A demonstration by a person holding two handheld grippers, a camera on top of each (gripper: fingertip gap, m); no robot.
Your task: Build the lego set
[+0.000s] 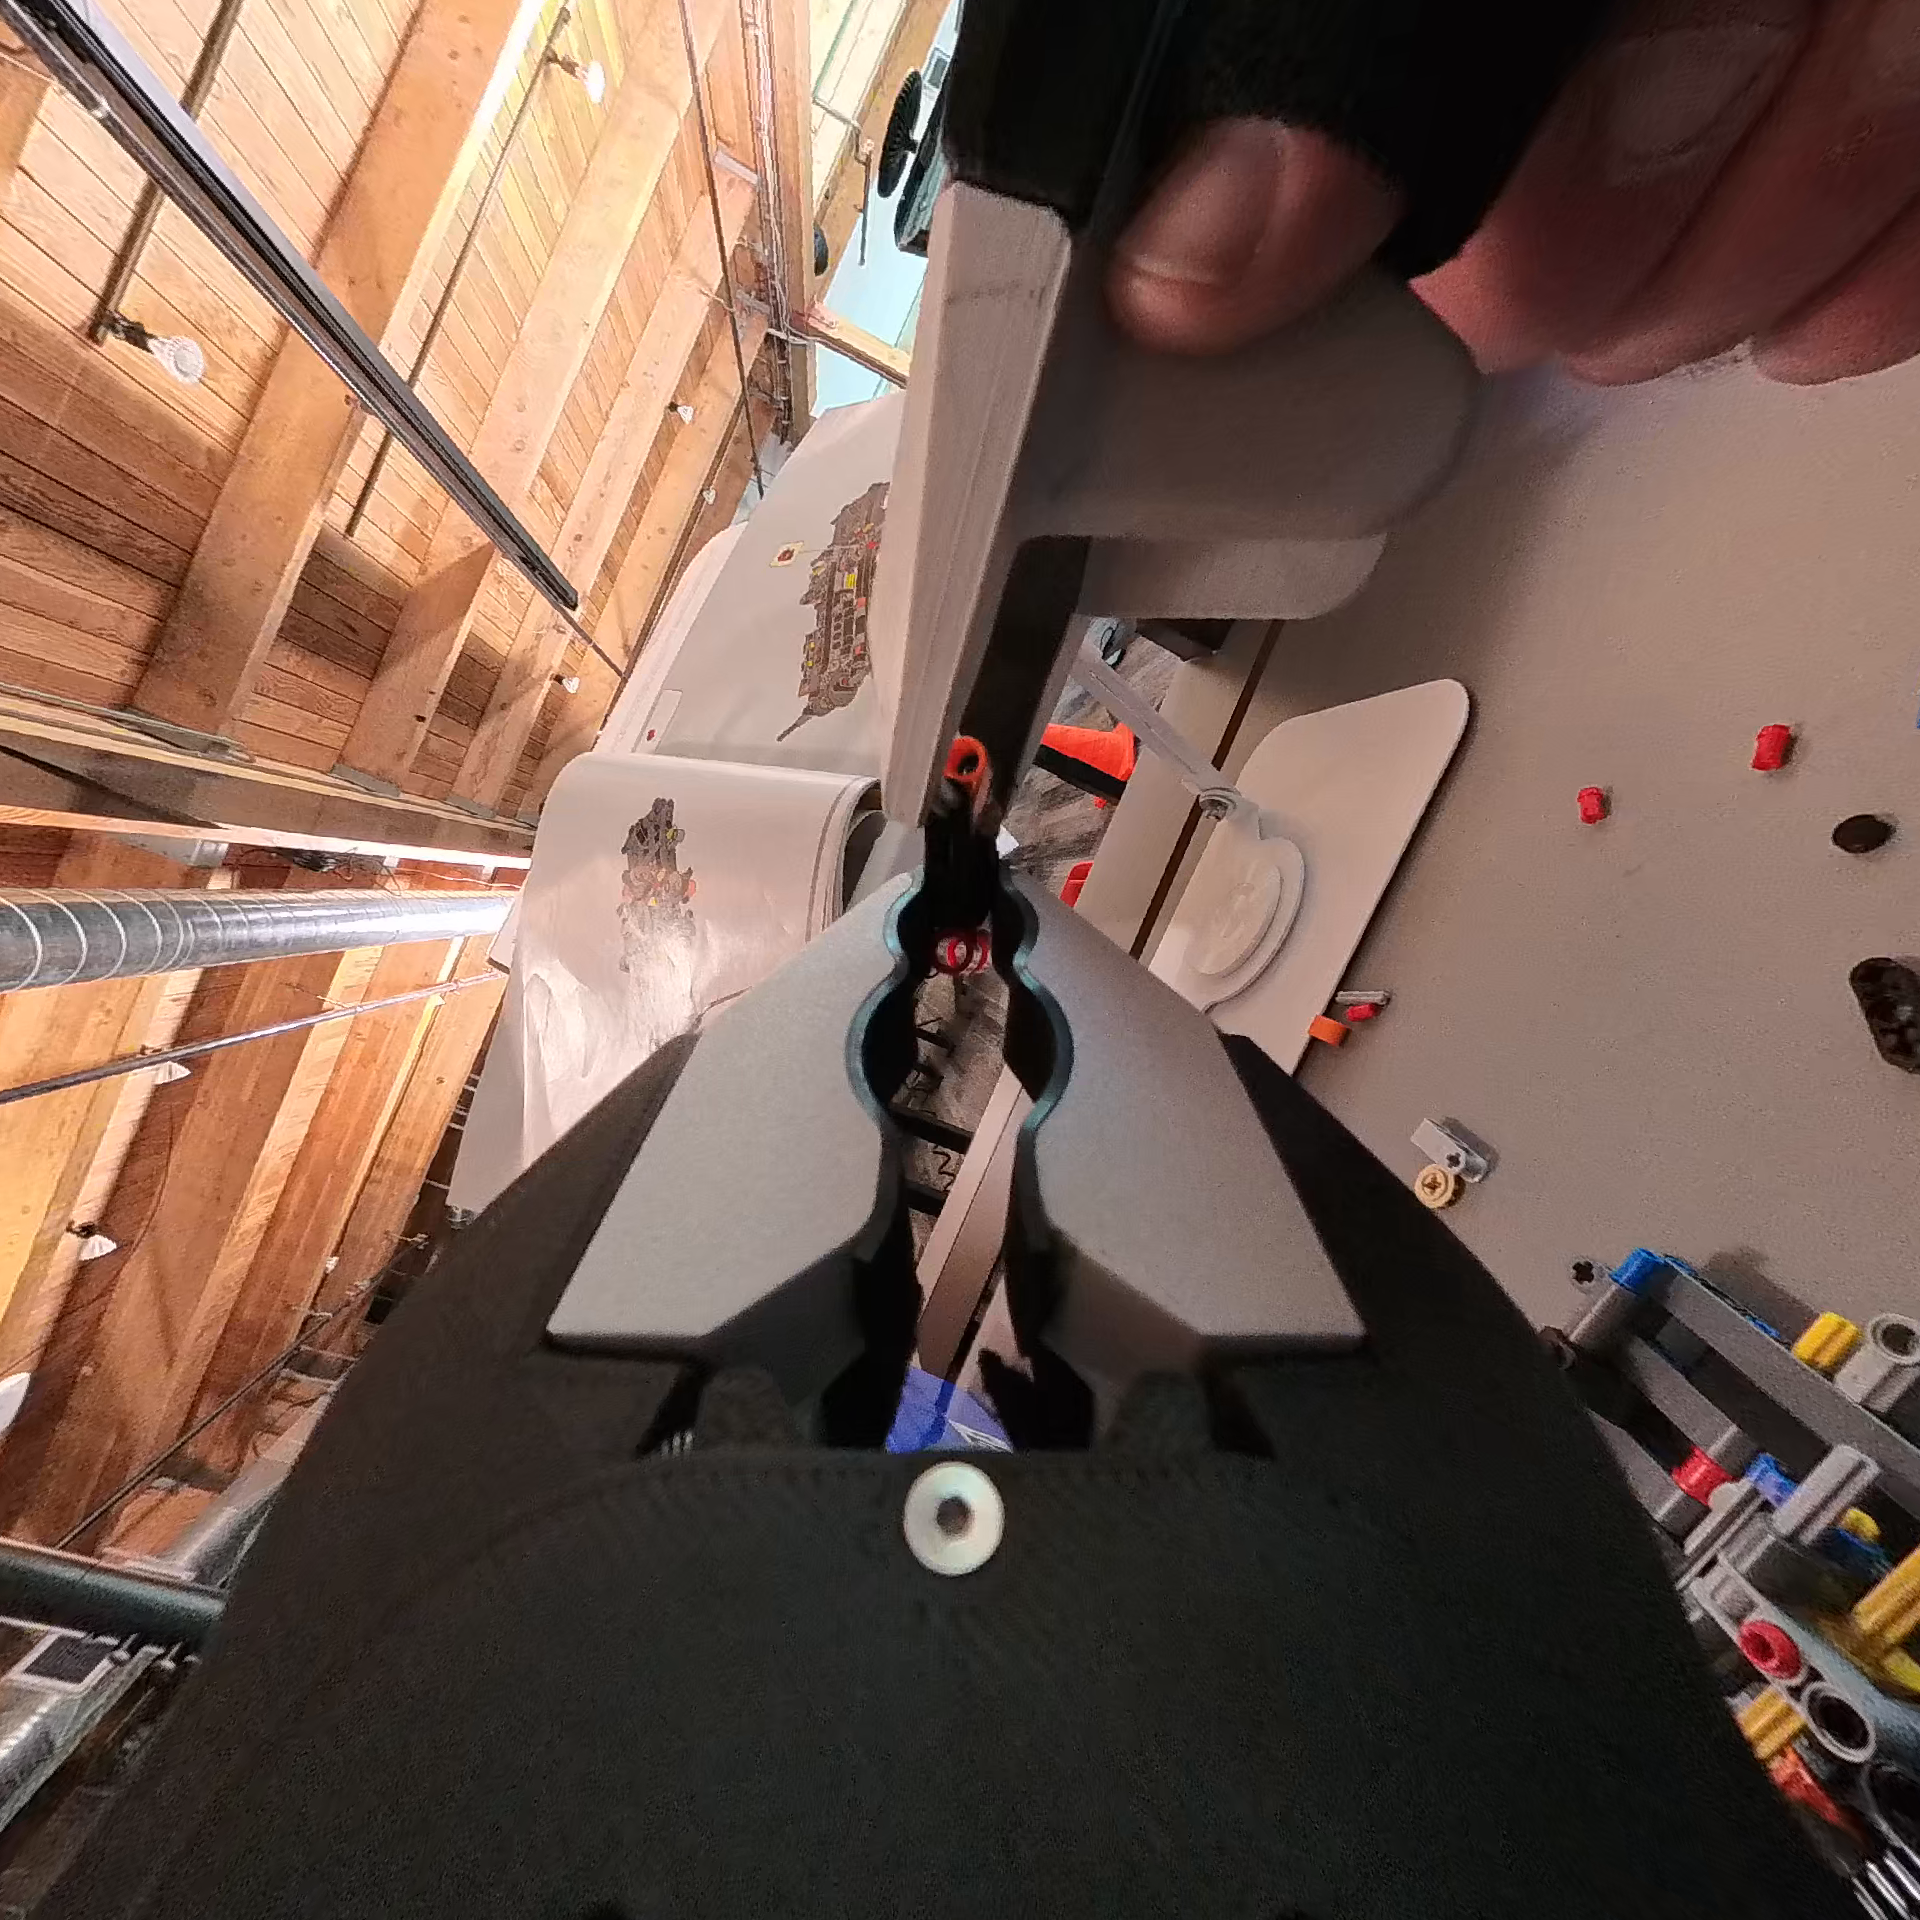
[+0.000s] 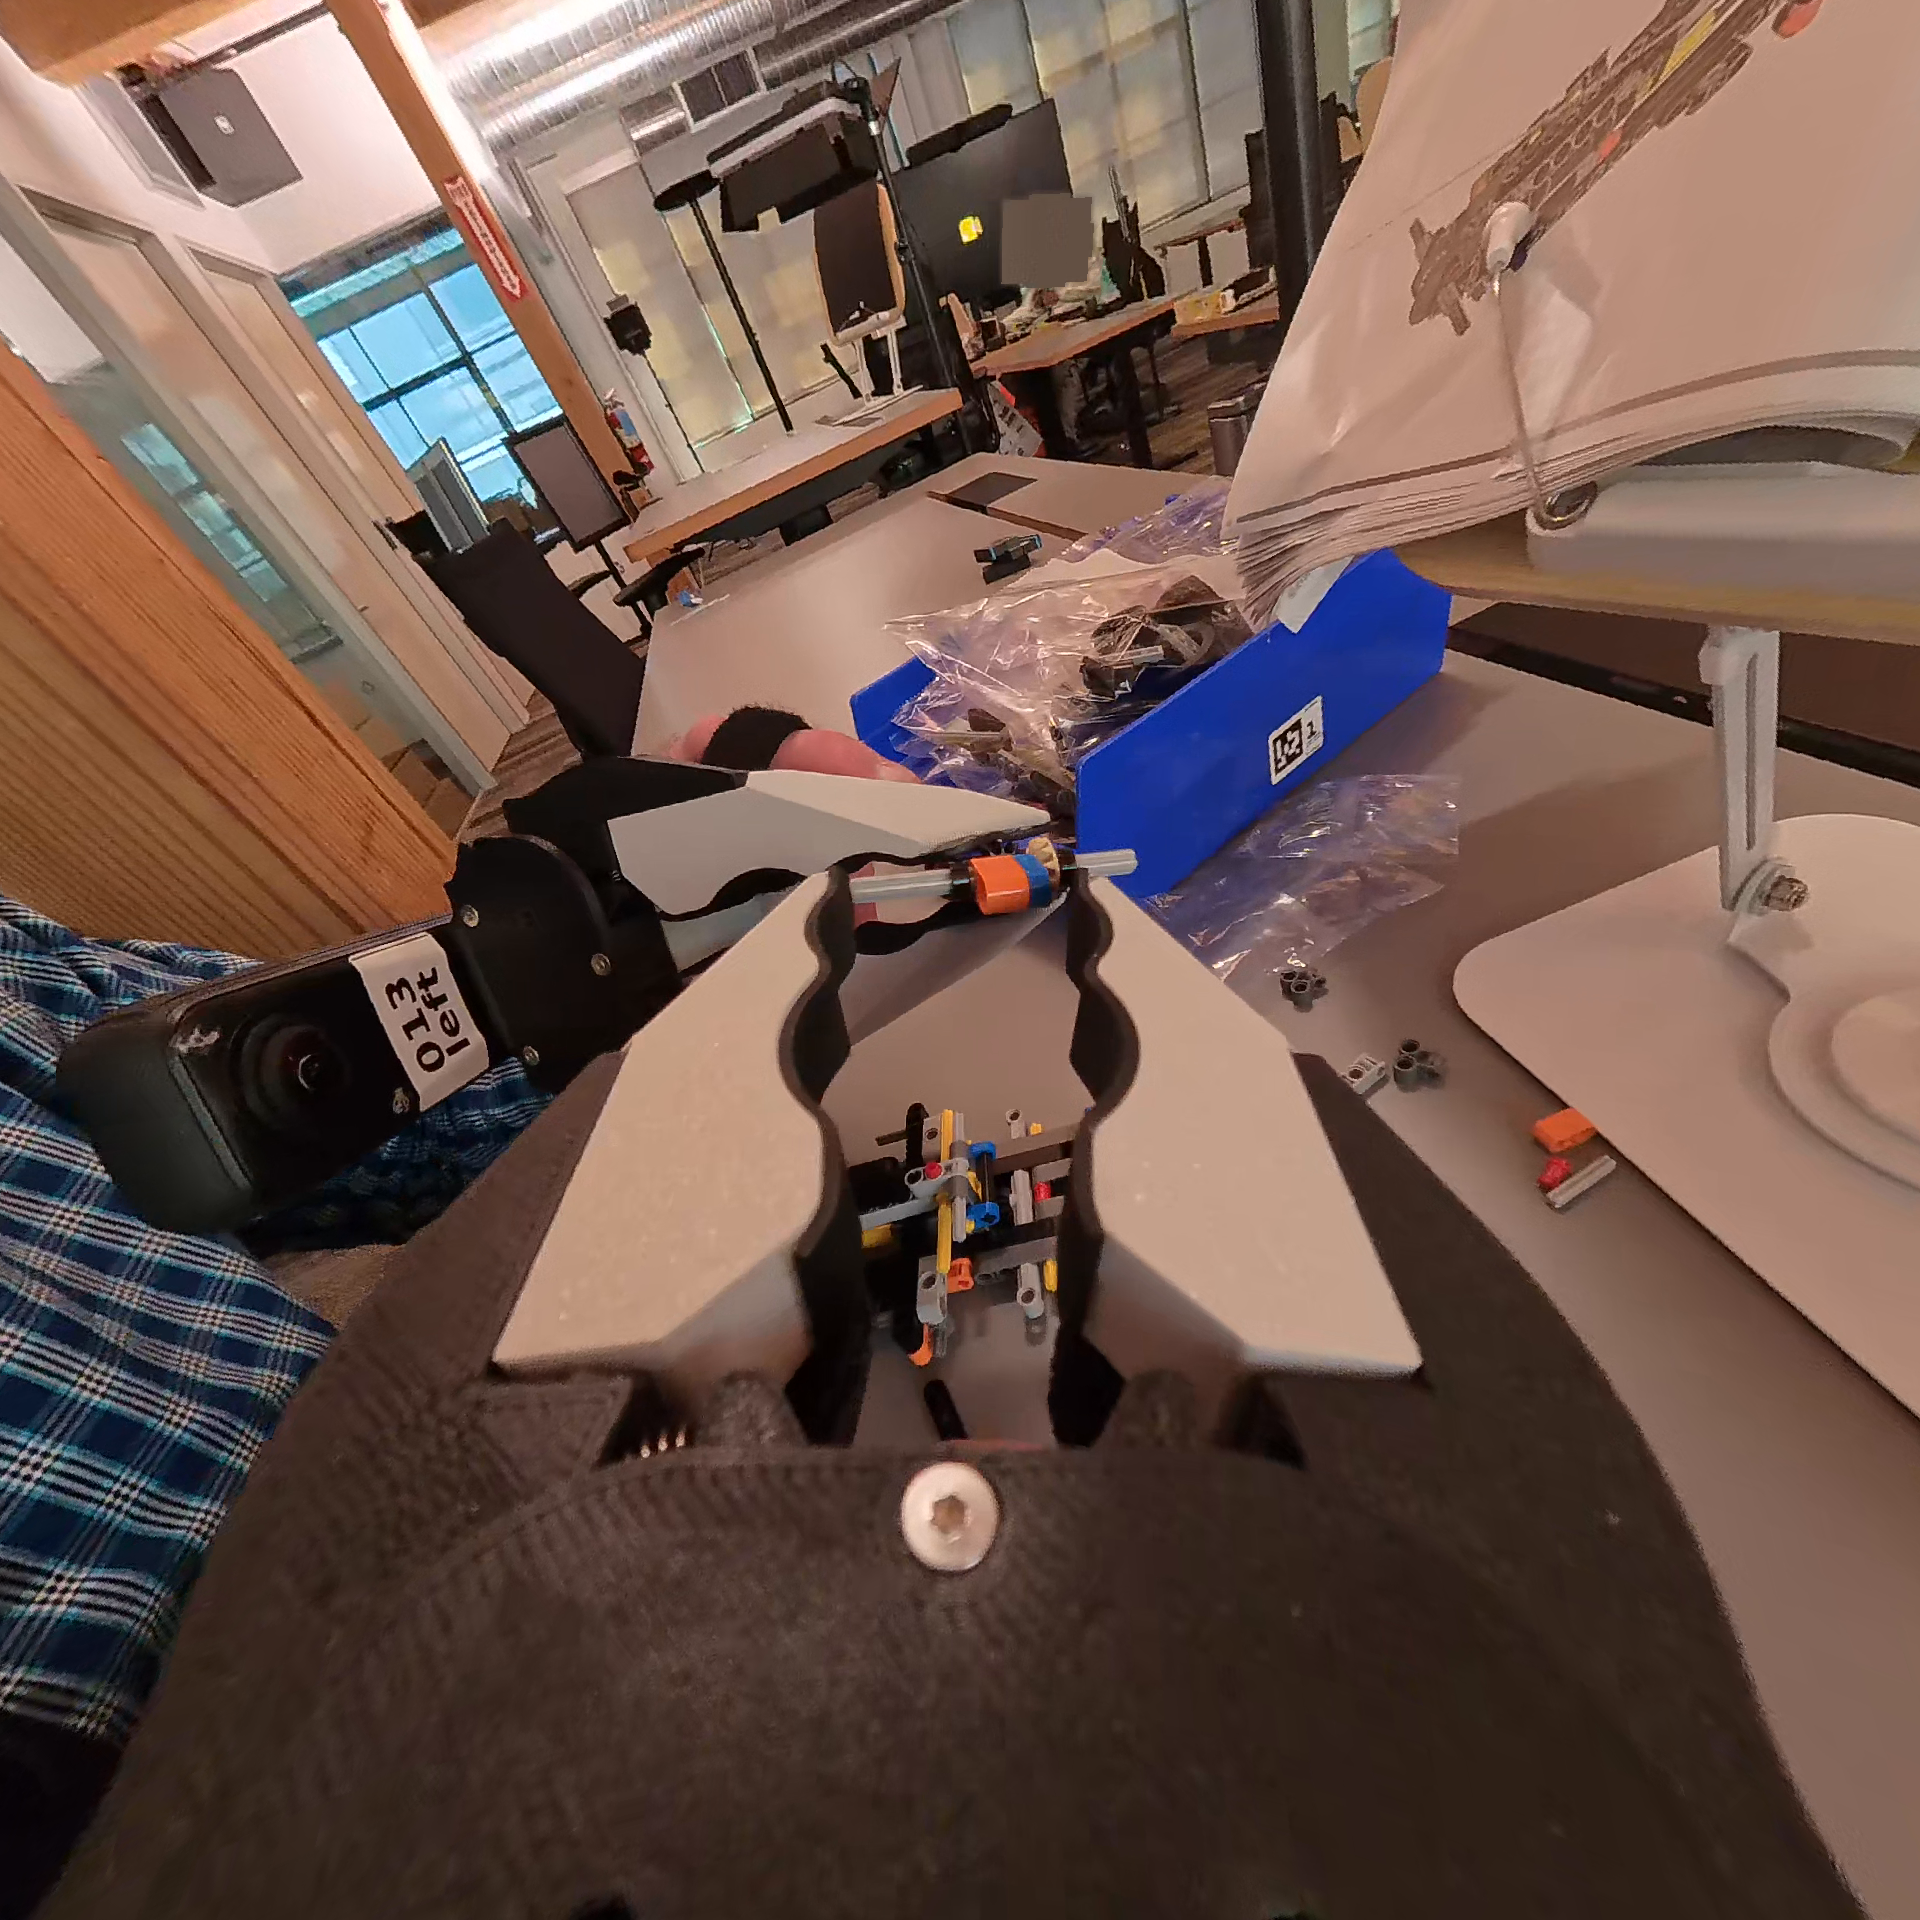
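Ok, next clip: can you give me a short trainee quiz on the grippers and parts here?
1. True or false: the left gripper is shut on the axle assembly.
2. The blue bin holds: A) clear plastic bags, B) a booklet, C) nothing.
3. Fill in: the instruction booklet rests on a ____ stand.
Key: 1 true; 2 A; 3 white.

Matt grey plastic is seen on the right gripper (image 2: 961,883), glossy paper on the instruction booklet (image 2: 1621,343), crinkled clear plastic on bags (image 2: 1049,644), smooth matt finish on the table (image 2: 1455,1039).
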